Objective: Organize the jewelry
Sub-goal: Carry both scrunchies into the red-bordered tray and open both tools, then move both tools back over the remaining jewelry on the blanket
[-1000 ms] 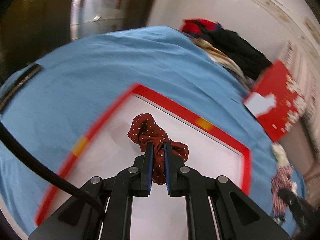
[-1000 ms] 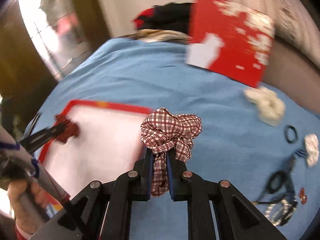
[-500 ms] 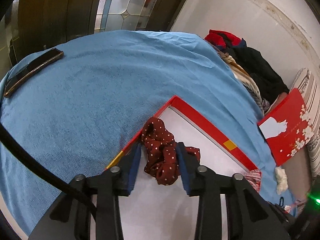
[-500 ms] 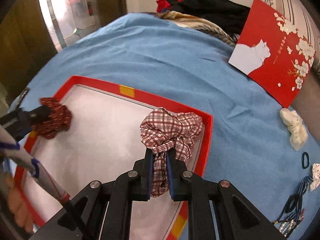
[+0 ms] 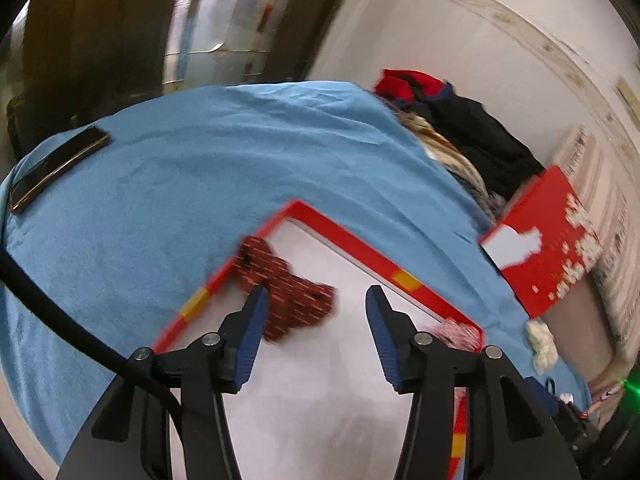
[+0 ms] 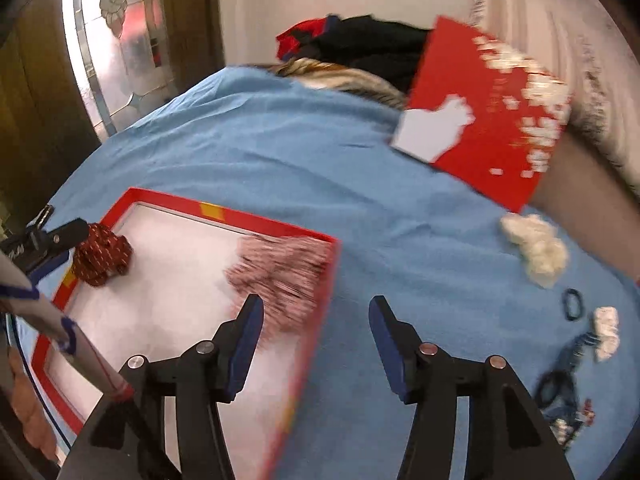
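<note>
A blue cloth (image 6: 280, 152) covers the surface before me, with a dark wooden door and patterned glass behind it; the red-rimmed tray (image 6: 224, 216) with its white floor lies on that cloth and serves as my landmark. My left tongs (image 5: 314, 296) hang over the tray's white floor, jaws opening, nothing pressed between them; the dark red dotted scrunchie (image 5: 288, 292) lies in the tray's far left corner, just beside my left finger, whether touching it I cannot tell through the blur. My right tongs (image 6: 316, 308) straddle the tray's right rim, jaws opening and gripping nothing; the red-and-white plaid scrunchie (image 6: 280, 276) sits inside the tray against its right rim, just ahead of my left finger. To the right of the tray, well apart on the cloth, lie a cream scrunchie (image 6: 536, 248), a black hair tie (image 6: 572, 304) and a blurred tangle of small pieces; a red box lid (image 6: 480, 120) with white flowers stands beyond the tray's far right, by a heap of clothes (image 6: 360, 48).
</note>
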`<action>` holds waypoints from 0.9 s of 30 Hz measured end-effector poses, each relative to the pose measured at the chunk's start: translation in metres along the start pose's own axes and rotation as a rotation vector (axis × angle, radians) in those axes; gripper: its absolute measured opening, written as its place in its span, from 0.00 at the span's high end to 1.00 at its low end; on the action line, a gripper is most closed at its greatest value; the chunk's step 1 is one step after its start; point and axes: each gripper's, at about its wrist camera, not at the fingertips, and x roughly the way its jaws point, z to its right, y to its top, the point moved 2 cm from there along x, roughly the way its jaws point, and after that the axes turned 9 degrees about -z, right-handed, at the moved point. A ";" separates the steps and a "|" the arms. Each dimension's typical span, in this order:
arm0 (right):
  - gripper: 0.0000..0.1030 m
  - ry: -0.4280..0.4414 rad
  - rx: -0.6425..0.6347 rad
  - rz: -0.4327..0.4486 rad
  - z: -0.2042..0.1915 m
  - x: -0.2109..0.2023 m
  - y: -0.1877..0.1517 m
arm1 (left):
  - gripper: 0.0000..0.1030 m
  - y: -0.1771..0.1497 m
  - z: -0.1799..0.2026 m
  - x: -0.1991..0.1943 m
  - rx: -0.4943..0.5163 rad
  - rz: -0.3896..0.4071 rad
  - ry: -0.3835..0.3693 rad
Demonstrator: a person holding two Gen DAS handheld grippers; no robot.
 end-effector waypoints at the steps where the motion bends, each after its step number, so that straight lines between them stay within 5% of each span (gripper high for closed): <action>1: 0.43 -0.020 0.010 0.005 0.013 -0.008 -0.008 | 0.52 -0.006 0.012 -0.003 0.034 -0.003 -0.012; 7: 0.43 -0.140 0.092 0.001 0.092 -0.042 -0.057 | 0.50 -0.049 0.079 -0.012 0.205 -0.067 -0.136; 13: 0.43 -0.168 0.273 -0.015 0.181 -0.068 -0.118 | 0.48 -0.109 0.153 -0.014 0.390 -0.156 -0.246; 20: 0.42 -0.163 0.463 -0.007 0.265 -0.081 -0.176 | 0.47 -0.153 0.192 0.015 0.445 -0.288 -0.269; 27: 0.42 -0.130 0.558 0.037 0.313 -0.072 -0.205 | 0.47 -0.172 0.201 0.043 0.467 -0.339 -0.224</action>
